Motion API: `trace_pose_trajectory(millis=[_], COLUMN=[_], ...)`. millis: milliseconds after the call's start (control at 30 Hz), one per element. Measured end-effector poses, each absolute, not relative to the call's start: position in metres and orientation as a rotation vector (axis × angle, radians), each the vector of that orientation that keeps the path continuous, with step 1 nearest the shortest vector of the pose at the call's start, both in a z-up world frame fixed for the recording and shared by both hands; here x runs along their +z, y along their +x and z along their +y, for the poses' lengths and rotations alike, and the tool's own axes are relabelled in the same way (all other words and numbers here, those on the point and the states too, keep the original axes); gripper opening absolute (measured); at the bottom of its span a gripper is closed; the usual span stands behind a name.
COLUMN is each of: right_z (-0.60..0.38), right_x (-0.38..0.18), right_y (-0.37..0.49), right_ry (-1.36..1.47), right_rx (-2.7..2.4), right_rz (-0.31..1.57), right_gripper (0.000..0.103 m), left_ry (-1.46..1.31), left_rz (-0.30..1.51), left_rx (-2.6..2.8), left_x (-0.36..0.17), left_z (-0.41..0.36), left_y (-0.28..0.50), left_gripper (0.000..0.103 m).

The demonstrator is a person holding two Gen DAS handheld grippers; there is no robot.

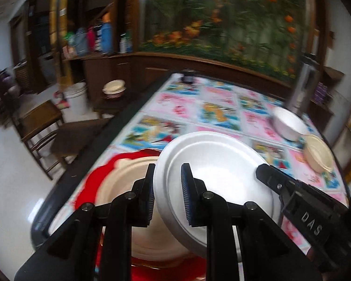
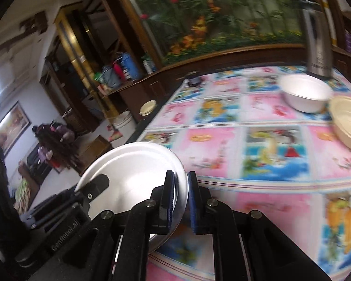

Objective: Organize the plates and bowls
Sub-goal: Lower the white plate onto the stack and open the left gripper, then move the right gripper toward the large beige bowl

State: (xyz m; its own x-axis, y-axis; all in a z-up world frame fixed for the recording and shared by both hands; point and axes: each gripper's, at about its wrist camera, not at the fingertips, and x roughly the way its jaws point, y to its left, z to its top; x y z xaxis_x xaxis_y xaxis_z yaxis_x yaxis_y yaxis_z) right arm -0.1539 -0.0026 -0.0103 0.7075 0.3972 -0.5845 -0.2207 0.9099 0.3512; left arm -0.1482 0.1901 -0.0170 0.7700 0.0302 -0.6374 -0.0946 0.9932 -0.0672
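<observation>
Both grippers are on one white plate (image 1: pixel 213 171) here, and it hangs clear of the table (image 2: pixel 257 187), tilted. The left gripper (image 1: pixel 167 194) is clenched on the plate's near-left rim, one pad under the edge, one on top. The right gripper (image 2: pixel 181 201) clamps the opposite rim (in its own view the plate (image 2: pixel 138 173) spreads out to the left of its fingers, with the left gripper's finger (image 2: pixel 93 185) poking in at the far side). Just beyond and below the left gripper, a cream plate (image 1: pixel 119 182) sits on something red (image 1: pixel 93 182), though that part is blurred. Well ahead and to the right of both grippers, a white bowl (image 2: pixel 304 93) and a cream bowl (image 2: pixel 348 124) stand close together on the patterned tablecloth, with a steel flask (image 2: pixel 318 44) upright just behind the white one.
</observation>
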Motion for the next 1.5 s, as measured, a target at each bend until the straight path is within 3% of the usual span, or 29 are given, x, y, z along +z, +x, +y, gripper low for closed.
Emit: trace_pose_trajectory(millis=[167,333,400,467,533,600,667,900,1233,1500], right_z=[0.050,0.069,0.059,0.041,0.017,0.000,-0.022,-0.093,-0.203,-0.308], right_x=[-0.026,-0.037,-0.034,-0.030,-0.027,-0.028,-0.036,-0.058,-0.058,-0.053], right_y=[-0.142,-0.141,-0.144,-0.147,-0.148,-0.145,-0.139,-0.136,-0.143,-0.162], right_ry=[0.186,0.139,0.163,0.209,0.240,0.223,0.214,0.306,0.444,0.587], right_rx=[0.381,0.409,0.413,0.396,0.352,0.289,0.229,0.125,0.007,-0.153], right_rz=[0.723,0.735,0.701,0.653,0.605,0.581,0.603,0.658,0.604,0.503], right_gripper=[0.011,0.023,0.045,0.055,0.058,0.061,0.062,0.062,0.062,0.063], left_ry=[-0.130,-0.151,-0.173,-0.197,-0.188,-0.168,-0.147,0.029,0.151,0.194], left_rz=[0.754,0.760,0.737,0.680,0.624,0.583,0.550,0.603,0.811,0.844], left_rx=[0.156,0.229,0.258,0.295,0.310,0.302,0.274,0.071,-0.118,-0.203], left_x=[-0.043,-0.052,-0.048,-0.040,-0.031,-0.024,-0.019,-0.016,-0.035,-0.025], left_z=[0.227,0.244,0.251,0.256,0.251,0.245,0.231,0.148,0.043,-0.038], left_y=[-0.136,-0.135,-0.141,-0.148,-0.154,-0.158,-0.163,-0.151,-0.105,-0.070], left_gripper=[0.019,0.023,0.043,0.056,0.060,0.075,0.080,0.082,0.082,0.082])
